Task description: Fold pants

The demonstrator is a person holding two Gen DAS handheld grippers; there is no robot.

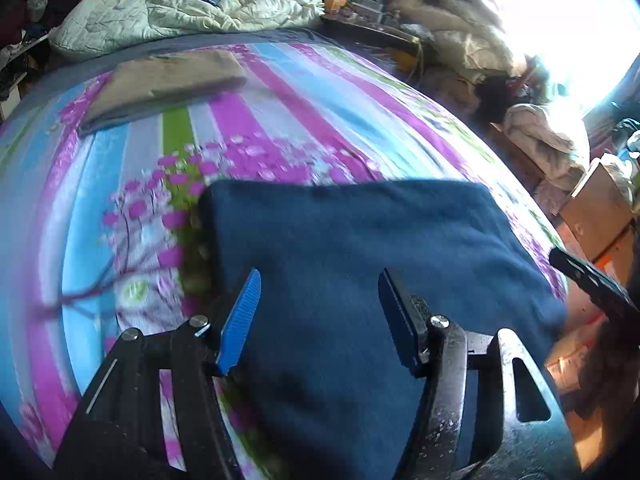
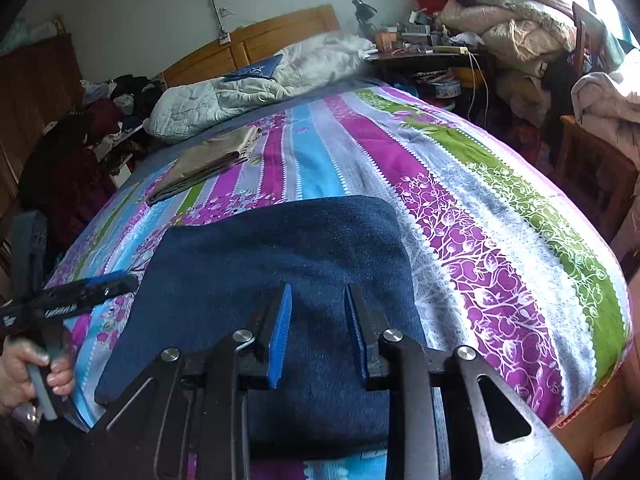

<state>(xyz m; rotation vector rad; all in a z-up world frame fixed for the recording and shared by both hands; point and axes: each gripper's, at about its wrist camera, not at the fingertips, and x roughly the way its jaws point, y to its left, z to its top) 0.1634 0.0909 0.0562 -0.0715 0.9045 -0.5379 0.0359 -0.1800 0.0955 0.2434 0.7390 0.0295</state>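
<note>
Left tool [image 1: 318, 312]: released, jaws wide over dark blue fleece pants [image 1: 360, 264], folded, near edge of striped floral bed [image 1: 280, 120]. Right tool [image 2: 318, 322]: released, above same pants. Risk: either tool snagging one layer would spoil the fold. Only right view shows the hand [image 2: 24, 372] gripping the left tool.

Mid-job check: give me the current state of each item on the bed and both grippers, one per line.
navy pants: lying on the bed, folded over, flat, not gripped.
tan pants: folded, set aside near the quilt.
quilt: crumpled at the headboard end.
striped bedsheet: spread out under the clothes.
left gripper: open, above the navy pants.
right gripper: open, above the navy pants.
</note>
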